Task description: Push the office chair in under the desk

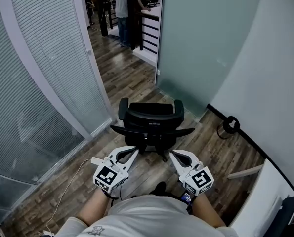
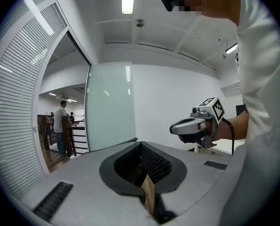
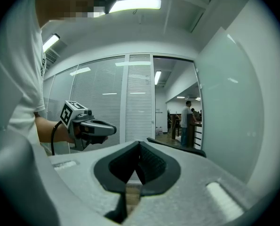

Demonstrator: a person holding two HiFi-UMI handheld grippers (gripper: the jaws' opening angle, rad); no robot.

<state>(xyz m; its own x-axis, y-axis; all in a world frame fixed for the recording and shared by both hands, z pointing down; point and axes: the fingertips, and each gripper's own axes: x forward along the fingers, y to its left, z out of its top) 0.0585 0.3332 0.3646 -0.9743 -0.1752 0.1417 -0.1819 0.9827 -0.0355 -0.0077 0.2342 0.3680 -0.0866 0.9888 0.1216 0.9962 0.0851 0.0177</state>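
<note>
Along the left runs a glass partition with white blinds (image 1: 48, 73), and a thin white cable (image 1: 70, 181) trails over the wooden floor (image 1: 122, 73) near its foot. The left gripper (image 1: 133, 151) is held low in front of the person, its jaws together with nothing between them, pointing at the back of the office chair (image 1: 151, 118). The black chair stands in the middle of the floor, facing away from the person towards the open doorway, its backrest nearest the two grippers and its armrests spread to either side. From where I stand I cannot tell whether either gripper touches it. Far back through the doorway, another person (image 1: 123, 4) stands at a counter. The right gripper (image 1: 173, 154) is level with the left one, its jaws likewise pressed together and empty. Right of the chair rises a frosted glass panel (image 1: 206, 43), a black ring-shaped object (image 1: 231, 125) lies by the wall, and a white surface (image 1: 265, 201) fills the floor's right near corner.
</note>
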